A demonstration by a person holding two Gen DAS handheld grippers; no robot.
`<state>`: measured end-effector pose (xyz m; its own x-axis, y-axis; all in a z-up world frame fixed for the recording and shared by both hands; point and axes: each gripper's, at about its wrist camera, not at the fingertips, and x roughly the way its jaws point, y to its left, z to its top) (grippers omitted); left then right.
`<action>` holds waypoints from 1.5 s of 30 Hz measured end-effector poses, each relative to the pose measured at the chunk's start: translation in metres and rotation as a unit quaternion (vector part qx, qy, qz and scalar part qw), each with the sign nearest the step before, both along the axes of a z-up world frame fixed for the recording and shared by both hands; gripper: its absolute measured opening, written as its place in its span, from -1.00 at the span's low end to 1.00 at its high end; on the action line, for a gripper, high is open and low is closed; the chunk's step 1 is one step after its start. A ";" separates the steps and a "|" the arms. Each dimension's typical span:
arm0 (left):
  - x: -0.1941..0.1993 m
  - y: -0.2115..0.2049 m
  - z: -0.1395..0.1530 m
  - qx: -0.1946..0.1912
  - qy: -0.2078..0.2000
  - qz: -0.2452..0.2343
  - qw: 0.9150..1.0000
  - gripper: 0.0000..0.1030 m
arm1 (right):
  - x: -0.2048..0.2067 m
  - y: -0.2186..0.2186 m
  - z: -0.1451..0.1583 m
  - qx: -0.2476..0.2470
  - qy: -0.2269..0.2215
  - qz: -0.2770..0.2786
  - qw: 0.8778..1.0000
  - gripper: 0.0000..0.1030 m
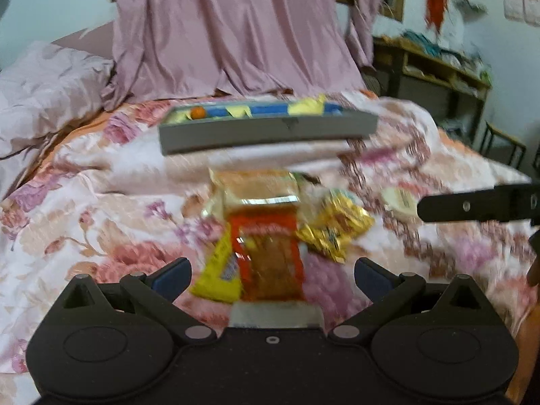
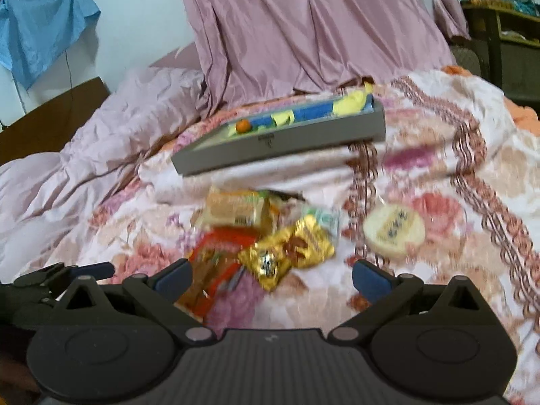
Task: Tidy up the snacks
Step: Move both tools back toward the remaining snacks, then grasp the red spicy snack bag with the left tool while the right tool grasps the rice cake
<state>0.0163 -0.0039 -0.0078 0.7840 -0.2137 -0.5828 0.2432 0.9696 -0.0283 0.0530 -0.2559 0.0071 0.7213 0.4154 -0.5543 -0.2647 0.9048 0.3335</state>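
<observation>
Snacks lie heaped on the flowered bedspread (image 2: 438,175), near its middle, and both my grippers hang over them with nothing held. My left gripper (image 1: 270,275) has its jaws wide apart, lined up over the orange-red packet (image 1: 270,256); the yellow packet (image 1: 219,276) lies partly under that one's left edge. My right gripper (image 2: 271,278) is likewise spread, above the gold foil packet (image 2: 290,253). The grey tray (image 2: 280,141) sits farther up the bed towards the pink curtain (image 2: 303,27), already holding a few yellow and blue items and something small and orange.

My main worry is overlap. The packets lie on each other, so closing on one may pinch a neighbour's edge and drag two at once, or flick the tan biscuit pack (image 2: 236,207) off the heap. Foil looks slick and crinkly; I judge a shallow grip could slide off. The bedding is soft and rumpled, so pressing down may sink the fingertips into cloth and catch fabric with the wrapper. The tray rests tilted on that same soft surface, and a careless drop could tip it. The round white tub (image 2: 393,231) lies apart to the right. Both views are blurred, so finer detail escapes me.
</observation>
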 end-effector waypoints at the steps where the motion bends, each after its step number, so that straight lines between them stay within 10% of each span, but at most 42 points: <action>1: 0.001 -0.005 -0.004 0.011 0.003 -0.002 1.000 0.99 | 0.000 0.000 -0.001 -0.003 0.002 -0.001 1.000 1.00; 34: 0.072 -0.028 -0.059 0.033 0.057 0.045 0.997 0.97 | 0.013 -0.001 -0.011 0.015 0.023 -0.021 0.999 1.00; 45: 0.075 -0.037 -0.062 0.063 0.035 0.032 0.997 0.67 | 0.014 -0.001 -0.013 0.013 0.026 -0.019 0.999 1.00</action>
